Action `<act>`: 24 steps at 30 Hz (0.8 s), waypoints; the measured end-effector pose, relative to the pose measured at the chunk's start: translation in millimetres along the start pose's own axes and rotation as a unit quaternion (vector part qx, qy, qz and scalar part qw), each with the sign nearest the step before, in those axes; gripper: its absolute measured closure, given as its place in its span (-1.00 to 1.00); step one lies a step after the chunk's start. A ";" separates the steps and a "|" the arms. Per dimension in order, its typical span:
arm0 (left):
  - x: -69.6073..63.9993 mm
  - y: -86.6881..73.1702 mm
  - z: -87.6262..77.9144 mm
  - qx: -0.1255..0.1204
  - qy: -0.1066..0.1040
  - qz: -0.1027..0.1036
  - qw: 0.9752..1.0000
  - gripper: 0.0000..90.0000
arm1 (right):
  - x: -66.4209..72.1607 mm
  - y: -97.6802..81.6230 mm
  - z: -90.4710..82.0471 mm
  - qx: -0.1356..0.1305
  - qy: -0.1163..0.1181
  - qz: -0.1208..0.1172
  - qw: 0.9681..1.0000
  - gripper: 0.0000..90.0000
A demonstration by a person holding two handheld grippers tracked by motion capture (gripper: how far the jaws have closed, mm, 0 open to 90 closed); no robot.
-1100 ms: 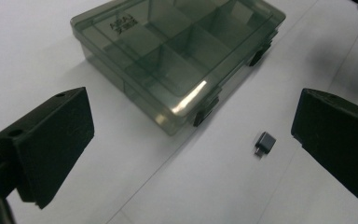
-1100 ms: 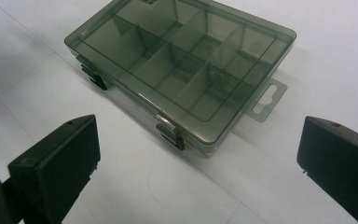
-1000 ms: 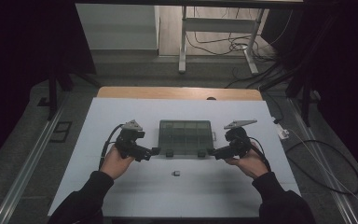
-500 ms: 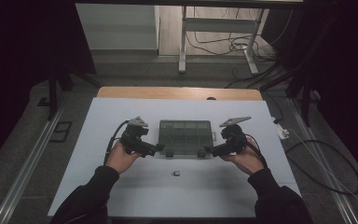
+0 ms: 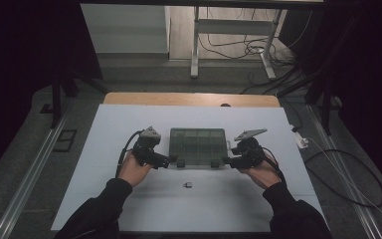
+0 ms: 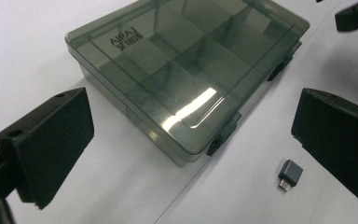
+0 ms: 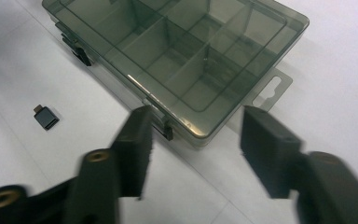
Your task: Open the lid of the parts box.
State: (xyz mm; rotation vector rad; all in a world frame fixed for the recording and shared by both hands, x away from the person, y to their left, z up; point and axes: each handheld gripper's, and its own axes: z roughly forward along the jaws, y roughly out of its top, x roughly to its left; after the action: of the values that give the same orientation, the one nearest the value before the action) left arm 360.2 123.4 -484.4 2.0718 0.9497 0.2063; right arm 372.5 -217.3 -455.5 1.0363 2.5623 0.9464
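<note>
A smoky transparent compartment box (image 5: pixel 199 145) lies lid-down and latched in the middle of the white table. My left gripper (image 5: pixel 171 160) is open at its front left corner; in the left gripper view the box (image 6: pixel 186 70) sits just ahead of the wide-apart jaws of this gripper (image 6: pixel 193 126). My right gripper (image 5: pixel 227 160) is open at the front right corner, and the right gripper view shows that corner of the box (image 7: pixel 182 56) between the jaws of that gripper (image 7: pixel 199 122). A small dark USB adapter (image 5: pixel 187 184) (image 6: pixel 290 173) (image 7: pixel 45 117) lies loose in front of the box.
The white table top (image 5: pixel 129 124) has bare room on all sides of the box. The box carries two black front latches (image 6: pixel 214 147) and a hang tab (image 7: pixel 272 91). Cables (image 5: pixel 348 174) trail off the right edge. Desk legs (image 5: pixel 195 45) stand beyond the far edge.
Both grippers have moved inward and slightly forward, from beside the box to its two front corners. The box and the adapter have stayed put.
</note>
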 end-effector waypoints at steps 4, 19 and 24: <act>-0.1 -3.3 3.5 0.003 -0.002 0.008 1.000 -1.00 | -2.1 -3.6 -0.9 0.003 0.009 -0.006 1.000 0.48; 1.6 -8.4 7.3 0.004 -0.010 0.014 1.000 -1.00 | -11.7 -19.1 6.8 0.038 0.021 -0.001 0.999 0.97; 4.0 -8.3 5.5 -0.002 -0.010 0.013 1.000 -1.00 | -15.7 -23.3 14.4 0.052 0.022 0.008 0.998 0.97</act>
State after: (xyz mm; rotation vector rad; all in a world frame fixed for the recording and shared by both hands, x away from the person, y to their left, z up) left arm 360.9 125.9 -494.9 2.0793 0.9106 0.1995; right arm 377.3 -233.8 -482.0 1.0750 2.6700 0.8561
